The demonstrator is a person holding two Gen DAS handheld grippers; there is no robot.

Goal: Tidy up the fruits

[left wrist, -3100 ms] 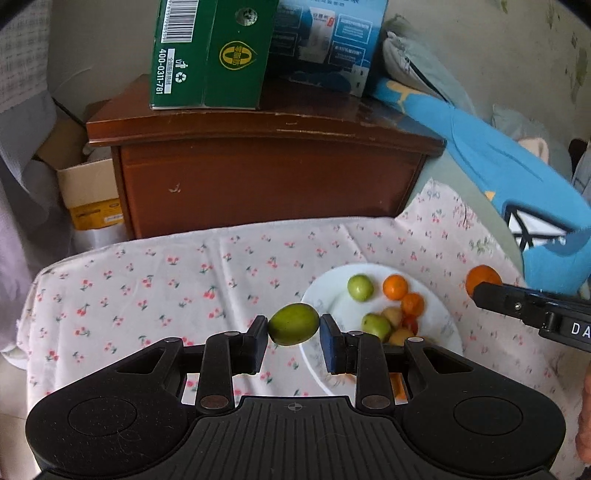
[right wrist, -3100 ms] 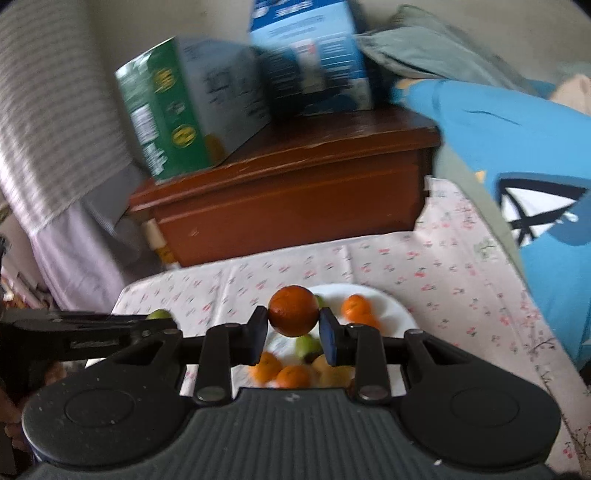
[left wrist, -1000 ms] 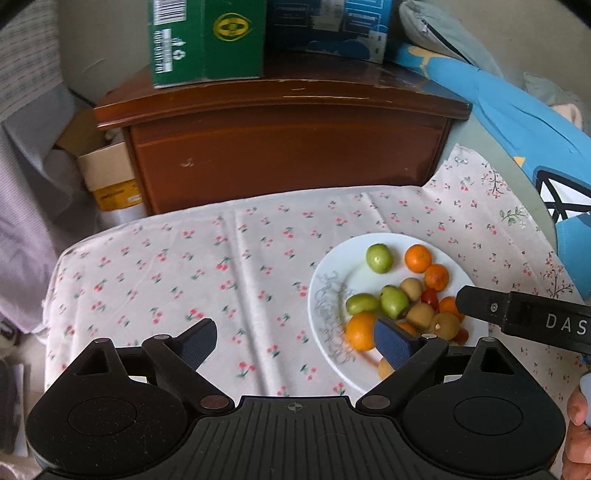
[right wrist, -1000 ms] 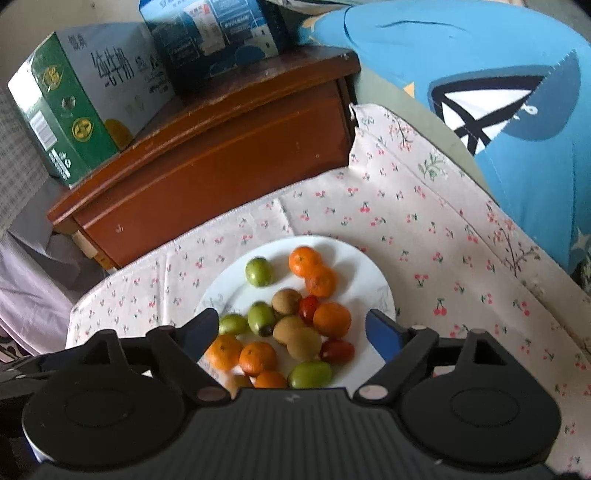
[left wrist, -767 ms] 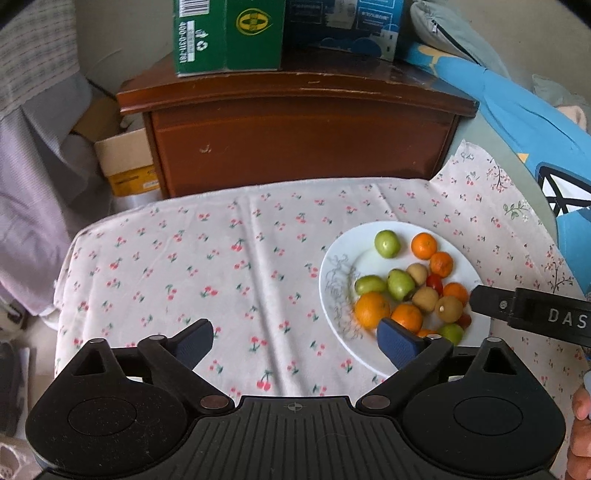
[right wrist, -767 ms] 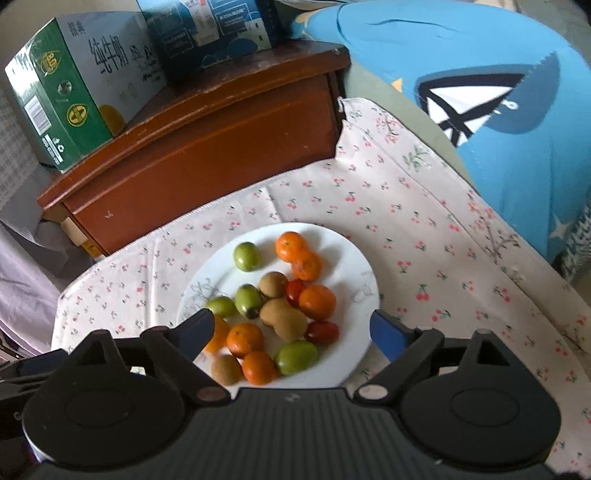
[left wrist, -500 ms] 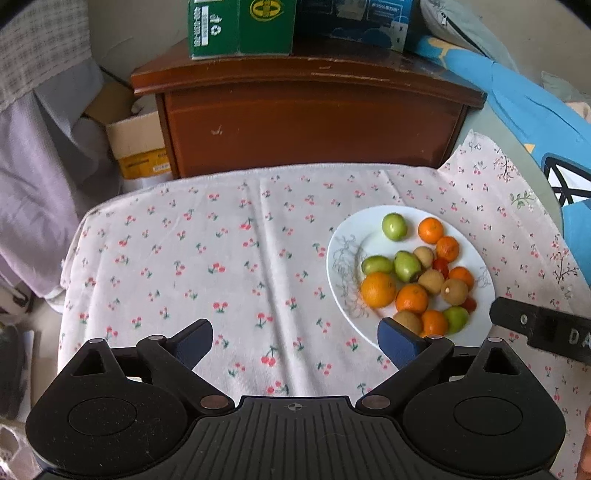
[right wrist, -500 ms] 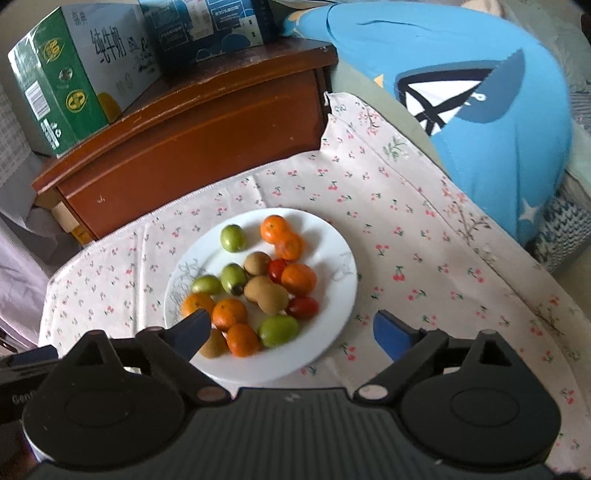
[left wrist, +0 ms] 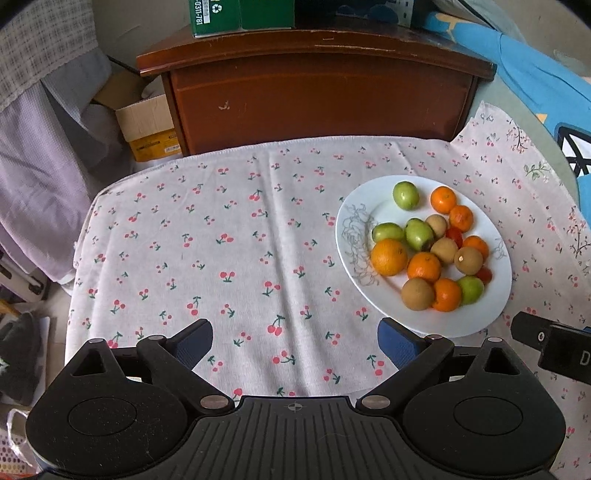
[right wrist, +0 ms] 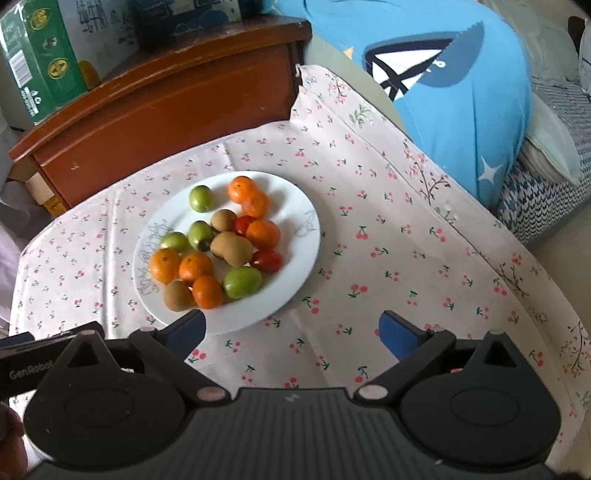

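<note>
A white plate (left wrist: 495, 317) sits on the cherry-print tablecloth (left wrist: 229, 243) and holds several fruits: oranges (left wrist: 389, 257), green fruits (left wrist: 405, 195), brown kiwis (left wrist: 417, 294) and small red tomatoes (left wrist: 484, 274). The plate also shows in the right wrist view (right wrist: 299, 206) with the same pile, such as a green fruit (right wrist: 242, 282). My left gripper (left wrist: 295, 341) is open and empty, above the cloth left of the plate. My right gripper (right wrist: 291, 334) is open and empty, above the cloth at the plate's near right edge.
A dark wooden cabinet (left wrist: 317, 88) stands behind the table with a green carton (left wrist: 240, 14) on top. A cardboard box (left wrist: 147, 122) sits on the floor at left. A blue cushion (right wrist: 454, 92) lies to the right.
Both grippers released their fruits onto the plate, opened, and pulled back and up. The plate now looks farther away in both views.
</note>
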